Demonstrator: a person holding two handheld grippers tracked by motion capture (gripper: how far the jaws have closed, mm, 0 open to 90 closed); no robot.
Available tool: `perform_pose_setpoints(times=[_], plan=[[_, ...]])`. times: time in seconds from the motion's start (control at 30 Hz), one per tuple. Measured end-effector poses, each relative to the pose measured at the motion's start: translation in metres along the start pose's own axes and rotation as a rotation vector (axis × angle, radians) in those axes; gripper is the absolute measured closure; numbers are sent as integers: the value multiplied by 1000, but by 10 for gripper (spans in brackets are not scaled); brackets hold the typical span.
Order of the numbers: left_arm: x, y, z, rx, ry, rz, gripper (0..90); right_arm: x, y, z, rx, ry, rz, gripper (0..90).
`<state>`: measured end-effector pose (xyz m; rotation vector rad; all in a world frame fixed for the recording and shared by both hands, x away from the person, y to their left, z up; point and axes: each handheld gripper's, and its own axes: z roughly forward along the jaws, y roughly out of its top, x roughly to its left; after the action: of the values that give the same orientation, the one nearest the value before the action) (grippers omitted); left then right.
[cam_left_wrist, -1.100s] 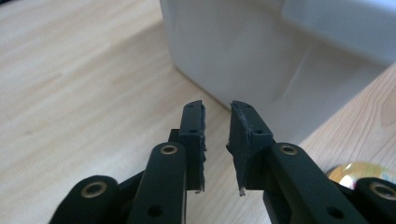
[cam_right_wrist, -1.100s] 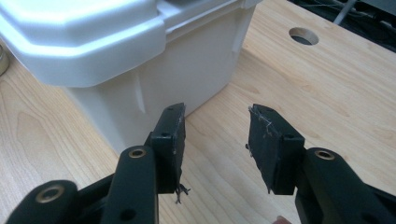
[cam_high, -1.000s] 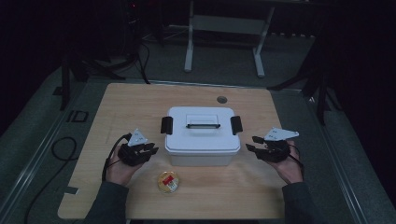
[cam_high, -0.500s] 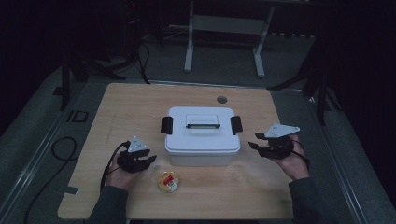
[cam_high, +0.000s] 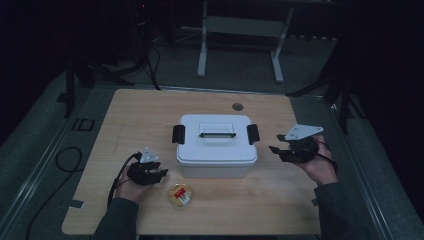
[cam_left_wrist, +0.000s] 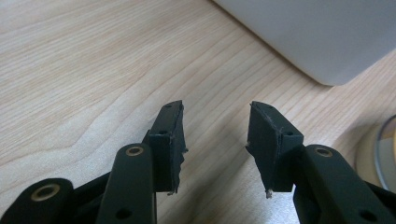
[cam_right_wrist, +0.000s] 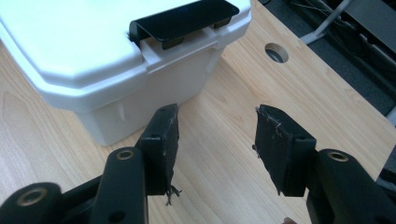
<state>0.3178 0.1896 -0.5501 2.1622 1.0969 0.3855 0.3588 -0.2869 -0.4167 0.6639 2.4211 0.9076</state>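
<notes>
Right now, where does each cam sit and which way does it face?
High view: above the person's side, facing forward and down on the table; both forearms, left gripper, right gripper.
Left gripper view: rides the left gripper, looks down at bare wood, the white box corner and the small round container's edge; jaws apart, just been opening, nothing between.
Right gripper view: rides the right gripper, faces the box's black latch.
All share the box.

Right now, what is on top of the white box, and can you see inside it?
The white box carries a closed lid with a dark handle in the middle and a black latch at each end. The lid covers the inside, so its contents cannot be seen.
</notes>
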Motion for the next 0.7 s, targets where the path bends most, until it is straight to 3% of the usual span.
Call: perform_pose_setpoints(times=[0.23, 0.4, 0.7], plan=[[4, -1, 3, -6, -4, -22, 550, -3, 10, -4, 18, 3, -33, 463], [6, -1, 3, -10, -8, -23, 543, -4, 21, -9, 15, 1, -63, 462], [4, -1, 3, -10, -4, -10, 526, -12, 37, -9, 57, 37, -122, 485]])
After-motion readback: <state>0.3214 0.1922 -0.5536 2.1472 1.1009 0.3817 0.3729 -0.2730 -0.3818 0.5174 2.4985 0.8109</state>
